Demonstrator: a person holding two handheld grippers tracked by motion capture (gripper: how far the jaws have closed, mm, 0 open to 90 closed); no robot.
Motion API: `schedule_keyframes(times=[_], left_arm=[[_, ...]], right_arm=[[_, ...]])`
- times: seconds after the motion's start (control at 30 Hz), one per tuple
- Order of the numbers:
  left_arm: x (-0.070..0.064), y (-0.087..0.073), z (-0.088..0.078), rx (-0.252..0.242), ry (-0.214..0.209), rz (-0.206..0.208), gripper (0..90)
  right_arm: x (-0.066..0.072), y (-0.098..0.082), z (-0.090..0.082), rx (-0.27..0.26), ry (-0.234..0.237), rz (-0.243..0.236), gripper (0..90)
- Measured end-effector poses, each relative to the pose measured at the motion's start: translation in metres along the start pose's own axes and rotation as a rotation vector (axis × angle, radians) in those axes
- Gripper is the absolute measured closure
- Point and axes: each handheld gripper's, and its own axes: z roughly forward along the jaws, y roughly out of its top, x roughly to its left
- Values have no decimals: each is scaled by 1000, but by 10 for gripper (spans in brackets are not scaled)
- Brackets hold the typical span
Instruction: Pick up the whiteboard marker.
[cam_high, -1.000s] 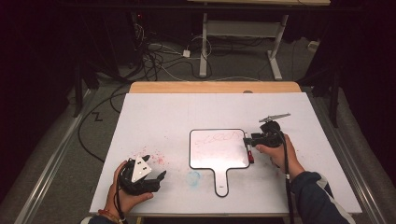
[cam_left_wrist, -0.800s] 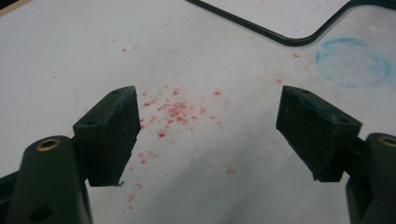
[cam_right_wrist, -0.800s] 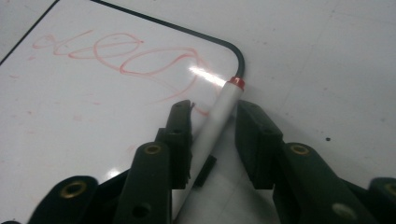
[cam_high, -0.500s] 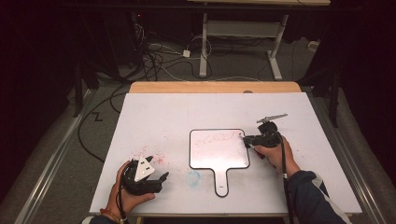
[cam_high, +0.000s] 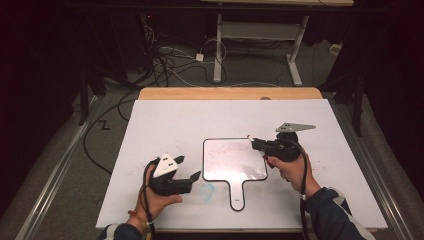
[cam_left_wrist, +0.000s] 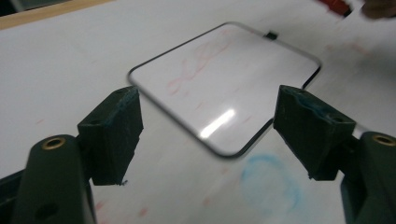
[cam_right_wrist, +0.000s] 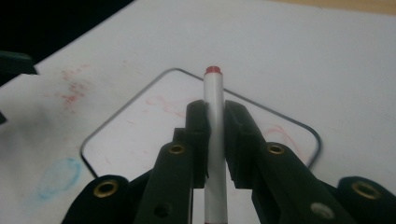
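- Since the earlier high view, both hands have shifted: the right tongs (cam_high: 251, 141) have come in over the upper right corner of the small whiteboard (cam_high: 235, 162), and the left tongs (cam_high: 187, 167) have moved up and toward the board's left edge.
- Within the last second the right tongs' jaws have been closing, and they now clamp a white marker (cam_right_wrist: 215, 126) between them; in the right gripper view its barrel runs up the middle of the frame, with its red end at upper centre.
- In the high view the marker's end sits at the board's upper right corner, just right of centre frame; whether it touches the surface I cannot tell.
- The left tongs stand wide apart with nothing between them; in the left gripper view they (cam_left_wrist: 208, 128) frame the near corner of the whiteboard (cam_left_wrist: 229, 88), which lies flat on the counter.
- The whiteboard lies at the centre of the white counter (cam_high: 165, 120), its handle pointing toward the bottom of the high view; faint red scribbles mark its face.
- A pale blue smear (cam_high: 206, 192) sits on the counter just left of the handle, lower centre of the high view, also seen at lower right in the left gripper view.
- Faint red flecks (cam_right_wrist: 70, 91) mark the counter at middle left in the right gripper view.
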Motion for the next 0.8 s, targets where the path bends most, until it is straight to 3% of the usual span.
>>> schedule_keyframes(times=[0.2, 0.3, 0.37, 0.5, 0.53, 0.67, 0.7, 0.8], left_arm=[[-30, 32, 35, -39, -132, -18, 248], [-46, 42, 59, -46, -187, -32, 271], [-48, 43, 63, -47, -201, -42, 291], [-55, 48, 75, -74, -244, -74, 336], [-57, 49, 76, -117, -271, -91, 381], [-60, 50, 77, -142, -276, -97, 458], [-60, 50, 78, -149, -293, -106, 533], [-59, 49, 78, -146, -295, -96, 589]], right_arm=[[32, 0, 6, -57, 66, -56, 814], [51, -1, 6, -112, 106, -79, 814], [57, -1, 5, -131, 110, -91, 814], [61, -2, 3, -160, 112, -89, 814], [63, -3, 2, -172, 117, -82, 814], [62, -4, 2, -189, 122, -67, 814], [62, -5, 1, -198, 120, -61, 814], [63, -5, 1, -201, 124, -74, 814]])
